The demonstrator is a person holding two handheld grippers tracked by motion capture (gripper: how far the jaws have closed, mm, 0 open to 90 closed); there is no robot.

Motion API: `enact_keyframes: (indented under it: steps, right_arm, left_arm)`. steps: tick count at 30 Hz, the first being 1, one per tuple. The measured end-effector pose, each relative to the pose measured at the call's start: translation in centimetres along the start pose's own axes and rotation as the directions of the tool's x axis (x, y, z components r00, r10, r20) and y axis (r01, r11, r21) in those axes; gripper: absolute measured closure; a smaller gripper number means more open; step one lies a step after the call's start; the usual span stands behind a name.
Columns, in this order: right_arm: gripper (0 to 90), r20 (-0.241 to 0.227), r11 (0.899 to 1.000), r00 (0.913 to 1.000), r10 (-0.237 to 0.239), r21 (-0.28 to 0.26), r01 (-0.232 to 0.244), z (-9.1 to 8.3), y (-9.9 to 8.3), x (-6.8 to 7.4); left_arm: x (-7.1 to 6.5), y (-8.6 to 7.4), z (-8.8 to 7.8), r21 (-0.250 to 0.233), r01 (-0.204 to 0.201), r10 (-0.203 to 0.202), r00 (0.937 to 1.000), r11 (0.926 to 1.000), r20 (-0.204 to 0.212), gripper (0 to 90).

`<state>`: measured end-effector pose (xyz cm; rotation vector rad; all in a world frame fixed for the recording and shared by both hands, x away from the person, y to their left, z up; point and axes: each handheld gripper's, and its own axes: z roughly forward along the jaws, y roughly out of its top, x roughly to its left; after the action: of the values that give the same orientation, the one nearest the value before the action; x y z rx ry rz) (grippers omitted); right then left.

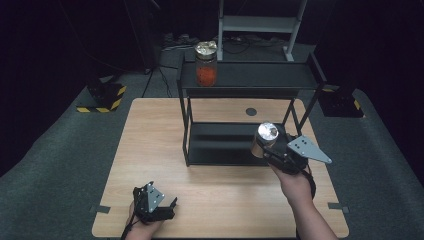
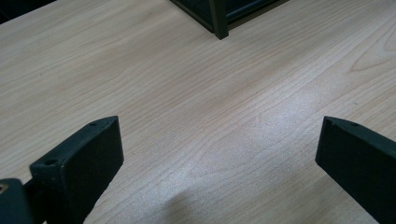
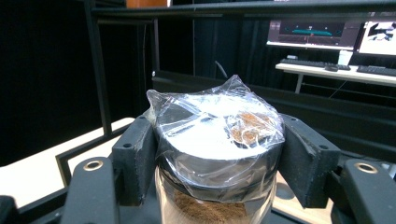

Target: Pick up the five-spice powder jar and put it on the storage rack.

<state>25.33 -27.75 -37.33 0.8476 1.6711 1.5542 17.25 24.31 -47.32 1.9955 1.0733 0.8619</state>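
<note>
My right gripper point(image 1: 266, 145) is shut on a glass jar point(image 1: 265, 138) of brown powder, its top wrapped in clear film. It holds the jar lifted in front of the right side of the black two-level shelf point(image 1: 250, 80). In the right gripper view both pads press on the neck of the jar point(image 3: 217, 154) just under the wrapped lid. A second jar point(image 1: 206, 63) with orange-red contents stands at the left end of the shelf's top level. My left gripper point(image 1: 167, 209) rests near the table's front left edge, open, with only bare wood between its jaws point(image 2: 219, 154).
The shelf stands on the back half of the wooden table point(image 1: 150, 150), and its lower level point(image 1: 220, 142) is bare. One shelf leg point(image 2: 219, 21) stands ahead of the left gripper. A round dark cable port point(image 1: 251, 111) sits behind the shelf. Grey carpet surrounds the table.
</note>
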Motion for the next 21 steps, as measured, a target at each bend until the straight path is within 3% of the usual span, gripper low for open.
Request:
enact_keyframes:
  steps: [21]
  right_arm:
    - [34.3,0.012,0.998,0.9999,-0.011,-0.060,0.012,0.9,3.8,-0.4]
  left_arm:
    - [0.3,0.0,0.0,-0.002,0.011,-0.011,0.9999,0.9999,0.008,1.1]
